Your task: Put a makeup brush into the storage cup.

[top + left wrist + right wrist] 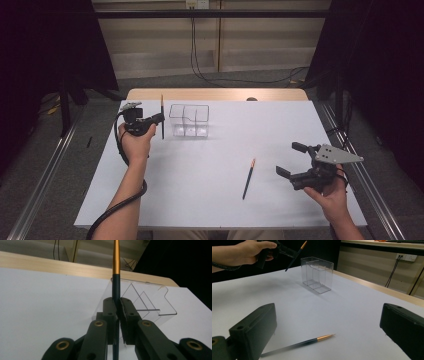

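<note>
Held pen [116, 270]: top cut by upper edge in left gripper view; lower shaft hidden between closed jaws of left gripper [117, 312]. Clear organiser [147, 302]: near wall partly masked by jaws; divider count unclear. Right gripper [327, 322]: jaws cut at 6 o'clock edge in right gripper view. Loose pen [298, 343]: rear end blurred, hidden behind jaw at 7 o'clock. Person's forearms cut at bottom edge in high view.

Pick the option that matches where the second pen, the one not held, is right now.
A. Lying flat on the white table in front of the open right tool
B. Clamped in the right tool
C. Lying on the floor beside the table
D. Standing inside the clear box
A: the loose pen lies flat on the white table, between and ahead of the right tool's open jaws, untouched.
</note>
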Demonstrator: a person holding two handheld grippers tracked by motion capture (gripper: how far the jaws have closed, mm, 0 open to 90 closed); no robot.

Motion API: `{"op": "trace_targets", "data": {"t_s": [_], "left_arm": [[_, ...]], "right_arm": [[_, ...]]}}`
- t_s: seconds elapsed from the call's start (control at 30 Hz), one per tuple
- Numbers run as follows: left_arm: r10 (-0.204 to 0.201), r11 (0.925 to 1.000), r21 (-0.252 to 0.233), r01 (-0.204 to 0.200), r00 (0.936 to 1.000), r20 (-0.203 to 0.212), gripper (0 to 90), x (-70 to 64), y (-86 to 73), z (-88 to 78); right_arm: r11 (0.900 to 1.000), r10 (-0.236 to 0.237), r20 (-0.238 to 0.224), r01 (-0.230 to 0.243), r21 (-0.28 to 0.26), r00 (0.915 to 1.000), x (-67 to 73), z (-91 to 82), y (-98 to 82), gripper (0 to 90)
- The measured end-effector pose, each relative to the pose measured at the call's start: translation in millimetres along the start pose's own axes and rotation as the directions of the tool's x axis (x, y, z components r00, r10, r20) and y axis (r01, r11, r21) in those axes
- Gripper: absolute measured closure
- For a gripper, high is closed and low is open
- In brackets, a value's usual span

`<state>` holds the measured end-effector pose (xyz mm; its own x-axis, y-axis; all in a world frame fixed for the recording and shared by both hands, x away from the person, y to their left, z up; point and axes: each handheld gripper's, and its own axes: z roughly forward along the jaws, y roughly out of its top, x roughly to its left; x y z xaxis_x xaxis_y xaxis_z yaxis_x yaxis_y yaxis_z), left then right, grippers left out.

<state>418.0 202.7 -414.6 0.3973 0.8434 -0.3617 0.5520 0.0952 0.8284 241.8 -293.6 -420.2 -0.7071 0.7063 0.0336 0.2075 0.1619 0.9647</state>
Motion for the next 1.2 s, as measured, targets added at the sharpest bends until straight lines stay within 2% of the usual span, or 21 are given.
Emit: {"op": "trace_targets", "data": {"t_s": [0.07,0.27,0.37,0.4,0.5,0.87,1.0,1.2], "left_arm": [[0.016,0.9994,-0.029,-0.016,0.9999,0.005,83.9,0.1,-0.5,-1.4],[0.011,0.9967,-0.081,-0.009,0.9998,0.018,83.8,-0.3,-2.6,-3.7],[0.006,0.9921,-0.125,-0.005,0.9999,0.012,83.8,-0.6,-4.3,-6.0],[0.016,0.9919,-0.126,-0.015,0.9999,0.007,83.8,-0.5,-4.5,-7.2],[0.011,0.9889,-0.148,-0.009,0.9998,0.014,83.8,-1.8,-5.1,-7.4],[0.023,0.9849,-0.173,-0.013,0.998,0.058,83.8,-11.2,-1.0,-8.3],[0.035,0.9848,-0.172,-0.024,0.9976,0.06,83.9,-14.9,-0.3,-6.7],[0.039,0.9814,-0.191,-0.022,0.9956,0.086,83.8,-22.2,1.2,-2.0]], "right_arm": [[1.0,-0.001,0.0,0.001,0.0,1.0,0.0,-0.1,0.1,0.4],[1.0,0.0,0.0,0.0,0.002,1.0,0.0,0.0,0.1,0.4],[1.0,-0.001,0.0,0.001,0.001,1.0,0.0,-0.1,0.3,0.4],[1.0,-0.001,0.0,0.001,0.001,1.0,0.0,-0.1,0.2,0.4],[1.0,0.0,0.0,0.0,0.002,1.0,-0.1,-0.2,0.2,0.4],[1.0,0.0,-0.002,0.0,0.002,1.0,-0.2,0.4,0.1,0.4],[1.0,-0.001,-0.002,0.001,0.001,1.0,-0.4,0.3,0.2,0.4],[1.0,-0.001,-0.003,0.001,0.002,1.0,-0.5,0.3,0.0,0.4]]}}
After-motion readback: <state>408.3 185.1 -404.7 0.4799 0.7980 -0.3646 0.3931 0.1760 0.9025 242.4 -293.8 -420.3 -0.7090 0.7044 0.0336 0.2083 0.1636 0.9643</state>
